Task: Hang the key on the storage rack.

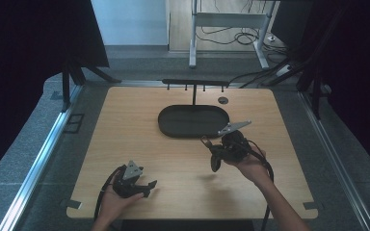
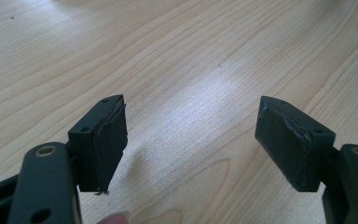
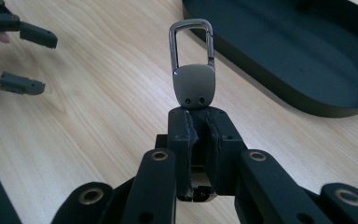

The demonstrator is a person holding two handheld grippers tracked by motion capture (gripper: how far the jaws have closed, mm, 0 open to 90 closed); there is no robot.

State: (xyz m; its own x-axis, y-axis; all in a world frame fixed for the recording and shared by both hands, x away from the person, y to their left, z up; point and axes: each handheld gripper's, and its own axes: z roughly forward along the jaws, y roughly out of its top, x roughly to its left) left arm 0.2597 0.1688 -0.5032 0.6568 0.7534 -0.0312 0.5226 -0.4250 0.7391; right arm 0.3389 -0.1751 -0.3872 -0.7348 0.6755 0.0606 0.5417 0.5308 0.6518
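Note:
A grey metal carabiner clip [image 3: 193,84] sticks up from between the jaws of my right gripper [image 3: 200,122], which is shut on its flat base. In the high view this right gripper [image 1: 212,148] hovers above the table just in front of the black oval tray [image 1: 173,129], and the clip [image 1: 204,141] is a small shape at its tip. My left gripper [image 2: 191,135] is open over bare wood with nothing between its pads. The left gripper [image 1: 147,185] rests low near the table's front left, and from the right gripper view it [image 3: 25,58] is open at the top left.
A black hook rack [image 1: 195,83] on a thin post stands behind the tray at the table's far edge. A small round dark disc [image 1: 222,100] lies to the right of the post. The tray [image 3: 307,60] holds nothing. Dark curtains flank the table.

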